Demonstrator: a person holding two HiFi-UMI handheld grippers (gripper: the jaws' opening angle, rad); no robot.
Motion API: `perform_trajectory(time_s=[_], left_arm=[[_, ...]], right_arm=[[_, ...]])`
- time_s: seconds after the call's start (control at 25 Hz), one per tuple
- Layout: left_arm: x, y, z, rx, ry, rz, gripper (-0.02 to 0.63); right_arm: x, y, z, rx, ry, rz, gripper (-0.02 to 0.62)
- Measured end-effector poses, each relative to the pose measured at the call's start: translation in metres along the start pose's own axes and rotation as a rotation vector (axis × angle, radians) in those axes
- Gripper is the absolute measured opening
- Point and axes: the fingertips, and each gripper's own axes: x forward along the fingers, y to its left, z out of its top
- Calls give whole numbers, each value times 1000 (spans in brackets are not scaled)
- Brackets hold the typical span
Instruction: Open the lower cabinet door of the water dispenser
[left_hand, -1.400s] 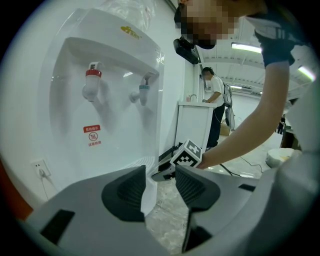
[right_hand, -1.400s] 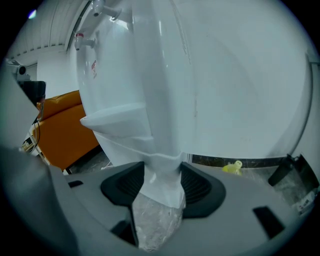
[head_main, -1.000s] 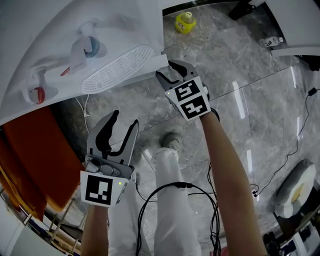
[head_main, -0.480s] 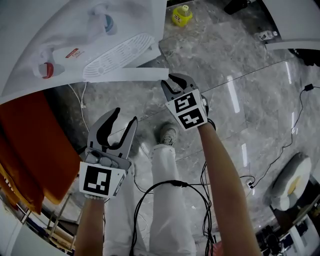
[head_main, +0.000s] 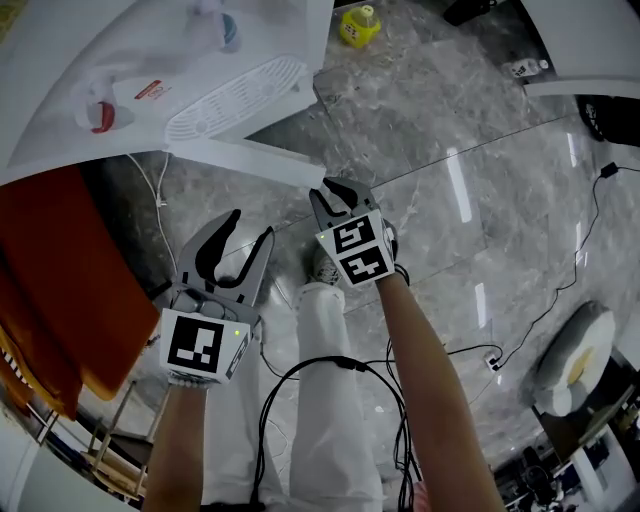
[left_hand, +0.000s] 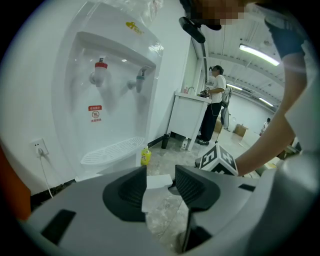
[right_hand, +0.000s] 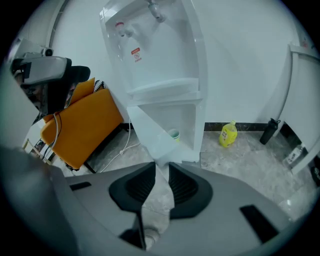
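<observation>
The white water dispenser stands at the upper left, and its front faces the right gripper view. Its lower cabinet door is swung out over the floor and shows as a white panel. A green cup sits inside the open cabinet. My right gripper is at the door's free edge. Its jaws are closing, with the door's lower corner at their tips, and I see no pad pressing on it. My left gripper hangs open and empty to the left, apart from the door.
A yellow bottle stands on the marble floor right of the dispenser. An orange panel leans at the left. Black cables trail over my legs, and my shoe is under the right gripper. Another person stands by a far counter.
The cabinet door has swung further out from the dispenser. My right gripper has moved back toward me with its edge, and its jaws have narrowed. The left gripper has shifted slightly.
</observation>
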Motion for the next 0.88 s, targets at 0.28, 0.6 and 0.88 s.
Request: perform_trajectory(time_s=[0.28,0.6,0.88], left_arm=[[3,-10,-25,-27,66,0,190],[23,-21,-46,-168,125,56,195],[48,-27,-64,-413,185,141,210]], right_arm=[[-5,25,-14,0,14,45,83],[-10,28,-17,-22,41,92,8],[-43,11,-4,90,-11,116,3]])
